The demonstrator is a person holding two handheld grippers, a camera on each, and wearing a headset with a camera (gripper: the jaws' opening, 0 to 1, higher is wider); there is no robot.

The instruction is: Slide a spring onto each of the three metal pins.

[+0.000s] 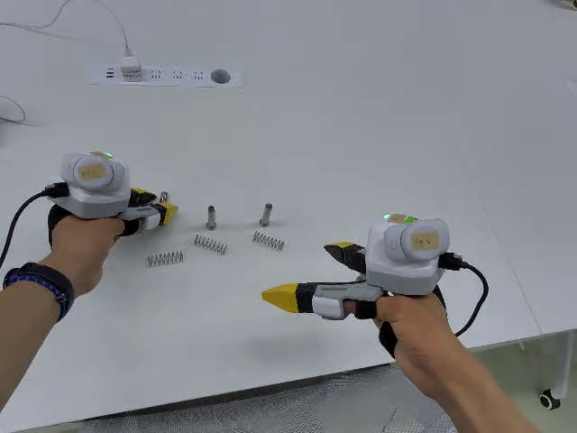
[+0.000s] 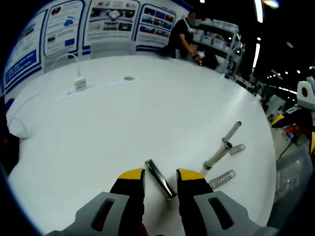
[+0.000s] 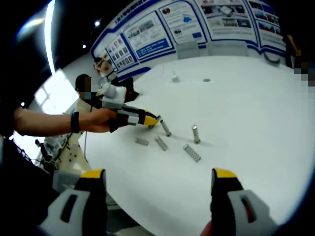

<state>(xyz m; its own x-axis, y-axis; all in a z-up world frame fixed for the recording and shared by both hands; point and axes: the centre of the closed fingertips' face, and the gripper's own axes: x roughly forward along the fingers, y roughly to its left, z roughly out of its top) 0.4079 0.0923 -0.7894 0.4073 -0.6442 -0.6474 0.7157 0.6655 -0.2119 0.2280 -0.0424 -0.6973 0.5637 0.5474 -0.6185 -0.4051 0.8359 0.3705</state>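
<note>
The nearest pin [image 2: 158, 176] sits between the two jaws of the left gripper [image 2: 161, 175], which stand at a narrow gap. In the left gripper view it slants across that gap and comes close to one yellow fingertip [image 2: 190, 174]; I cannot tell whether the jaws press on it. In the head view this pin stands right at the tips of that gripper.

Beyond those tips, toward the right gripper [image 1: 302, 271], stand the middle pin [image 1: 211, 216] and then the far pin [image 1: 266, 214], both upright and apart from each other. That makes three metal pins.

Three springs lie flat on the white table [image 1: 379, 126], each loose and on no pin. The near spring [image 1: 165, 259] lies just beside the left gripper, on the person's side of it. The middle spring [image 1: 210, 244] lies just before the middle pin. The far spring [image 1: 268, 240] lies just before the far pin, the closest of the three to the right gripper.

The right gripper hangs above the table with its jaws spread wide and nothing between them, its tips pointing toward the far spring and well apart from the left gripper.

Far ahead of both grippers a white power strip [image 1: 167, 75] lies on the table.
</note>
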